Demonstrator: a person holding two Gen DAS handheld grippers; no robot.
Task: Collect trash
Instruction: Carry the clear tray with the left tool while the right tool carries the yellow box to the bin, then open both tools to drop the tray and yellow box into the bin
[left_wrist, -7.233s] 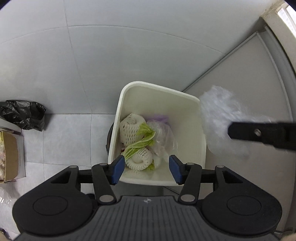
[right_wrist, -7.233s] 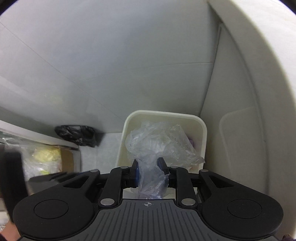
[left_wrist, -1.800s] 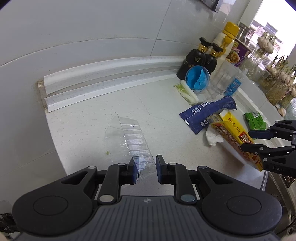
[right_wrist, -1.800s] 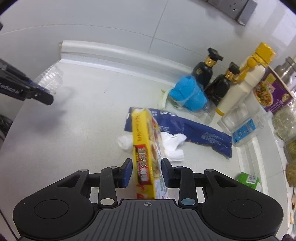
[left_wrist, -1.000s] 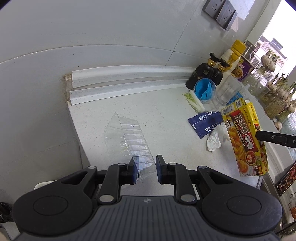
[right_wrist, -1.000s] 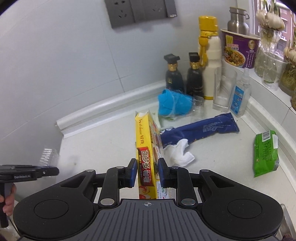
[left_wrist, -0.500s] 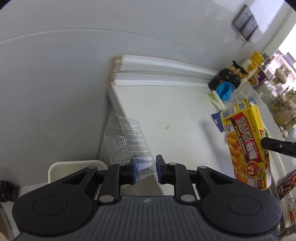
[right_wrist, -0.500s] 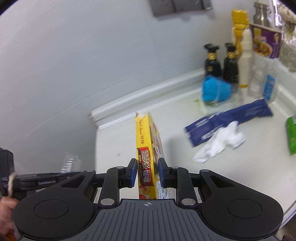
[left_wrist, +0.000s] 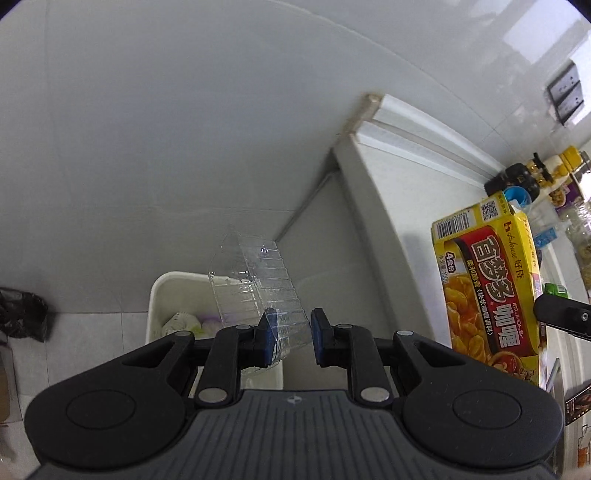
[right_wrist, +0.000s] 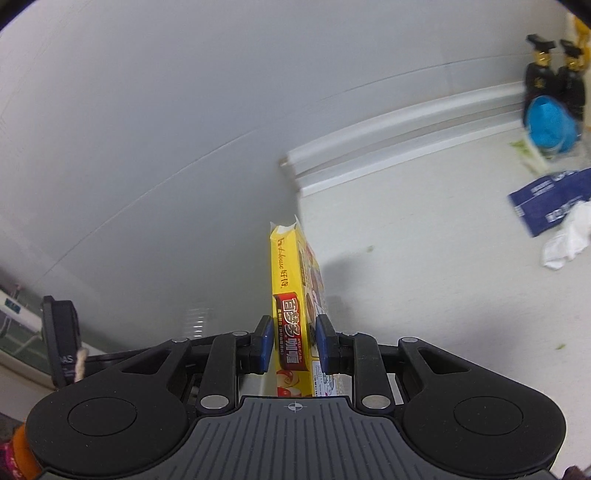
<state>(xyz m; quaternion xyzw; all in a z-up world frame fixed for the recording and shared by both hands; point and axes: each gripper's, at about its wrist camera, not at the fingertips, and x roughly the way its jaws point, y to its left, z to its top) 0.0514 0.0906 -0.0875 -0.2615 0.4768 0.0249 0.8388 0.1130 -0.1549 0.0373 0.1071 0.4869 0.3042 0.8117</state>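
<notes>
The left hand-held gripper (left_wrist: 289, 338) pinches the clear tray (left_wrist: 255, 280) by one thin edge over the bin (left_wrist: 157, 295), so it may slip early (the right hand-held gripper (right_wrist: 294, 345) clamps the yellow box (right_wrist: 291, 295) off the table's (right_wrist: 424, 240) left edge).

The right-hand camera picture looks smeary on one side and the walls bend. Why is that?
Right wrist view: the blue packet and white tissue at the edge are streaked by motion blur, while the yellow box in the right gripper stays sharp. Left wrist view: sharper overall; the fisheye lens bows the counter edge and darkens the corners.
</notes>
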